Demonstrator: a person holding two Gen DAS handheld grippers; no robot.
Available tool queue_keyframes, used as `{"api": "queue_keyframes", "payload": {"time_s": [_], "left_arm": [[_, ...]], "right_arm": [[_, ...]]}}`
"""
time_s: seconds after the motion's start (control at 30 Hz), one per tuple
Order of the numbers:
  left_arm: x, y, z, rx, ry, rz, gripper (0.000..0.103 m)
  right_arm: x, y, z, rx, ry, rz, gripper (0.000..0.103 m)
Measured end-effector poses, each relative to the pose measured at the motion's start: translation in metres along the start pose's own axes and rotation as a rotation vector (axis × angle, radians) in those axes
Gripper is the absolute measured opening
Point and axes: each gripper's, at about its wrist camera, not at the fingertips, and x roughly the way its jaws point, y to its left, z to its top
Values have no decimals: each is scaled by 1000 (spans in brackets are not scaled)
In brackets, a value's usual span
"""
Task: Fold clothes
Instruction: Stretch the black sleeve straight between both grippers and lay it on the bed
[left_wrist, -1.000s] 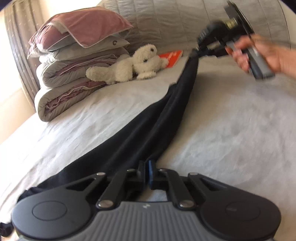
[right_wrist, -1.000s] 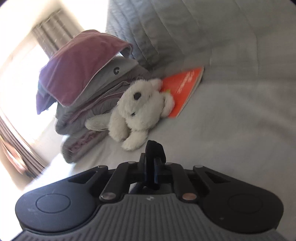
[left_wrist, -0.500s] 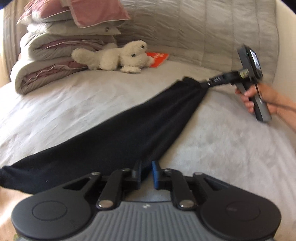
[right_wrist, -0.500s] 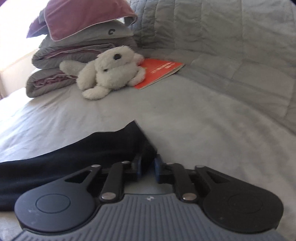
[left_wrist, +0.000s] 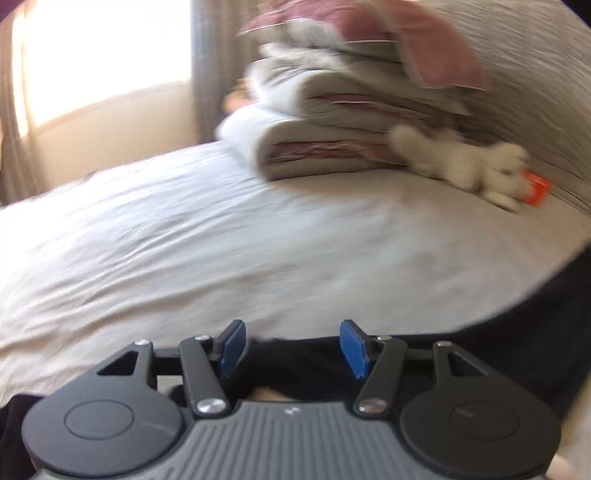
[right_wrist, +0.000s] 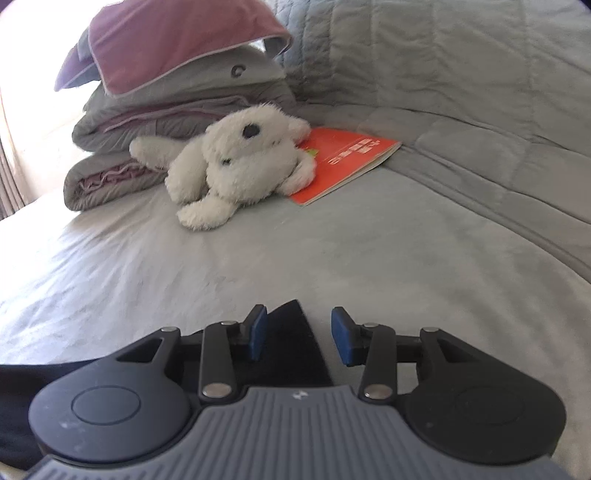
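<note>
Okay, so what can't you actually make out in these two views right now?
- Black garment: right wrist view, mostly hidden under the right gripper; its type and fold state are unclear.
- Same garment: left wrist view, cut off by the edge and covered by the left gripper.
- Plush toy and bedding stack: left wrist view, motion-blurred.

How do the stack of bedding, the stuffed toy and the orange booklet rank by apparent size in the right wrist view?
1. stack of bedding
2. stuffed toy
3. orange booklet, though the toy covers part of it
</note>
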Motion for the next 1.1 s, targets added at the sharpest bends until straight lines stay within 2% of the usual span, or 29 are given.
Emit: {"api": "queue_keyframes", "payload": {"time_s": [0.13, 0.17, 0.2, 0.23, 0.27, 0.33, 0.47, 0.53, 0.6, 0.7, 0.8, 0.83, 0.87, 0.9, 0.93, 1.0, 1.03, 1.1], "left_arm": [[20, 25, 2, -93, 52, -37, 57], [24, 29, 1, -121, 74, -57, 53], [29, 33, -1, -149, 97, -79, 48], [31, 35, -3, -167, 110, -101, 27], [33, 36, -7, -183, 122, -124, 21], [27, 34, -11, -186, 71, -113, 16], [9, 29, -17, -231, -136, -45, 15], [15, 25, -16, -228, -149, -26, 15], [29, 19, -15, -207, -99, -5, 15], [46, 16, -15, -177, -11, 27, 17], [47, 14, -12, -159, 8, 48, 22], [45, 13, -11, -153, 9, 62, 25], [43, 12, -11, -148, 10, 77, 40], [38, 10, -11, -156, 1, 100, 51], [33, 9, -10, -168, -10, 124, 60], [18, 5, -10, -198, -40, 100, 61], [11, 1, -11, -205, -45, 73, 61], [-5, -10, -12, -202, -51, 12, 61]], "right_arm": [[7, 7, -6, -37, -8, -15, 43], [8, 8, -7, -45, -11, -16, 42], [8, 10, -7, -56, -14, -16, 37], [8, 12, -8, -69, -16, -13, 25], [8, 14, -9, -85, -19, -12, 18], [5, 20, -11, -127, -38, -40, 10], [-9, 33, -13, -221, -169, -200, 9], [-10, 31, -11, -228, -198, -245, 9], [-2, 26, -7, -218, -178, -268, 9], [19, 22, -5, -233, -75, -279, 9], [34, 27, -4, -272, -2, -301, 10], [34, 30, -3, -287, 3, -312, 11], [32, 31, -2, -290, 7, -320, 12], [28, 32, 1, -272, 10, -322, 20], [22, 30, 3, -236, 9, -317, 35], [7, 27, 8, -167, -7, -298, 49], [1, 24, 9, -145, -10, -290, 52], [-10, 16, 11, -98, -10, -273, 52]]}}
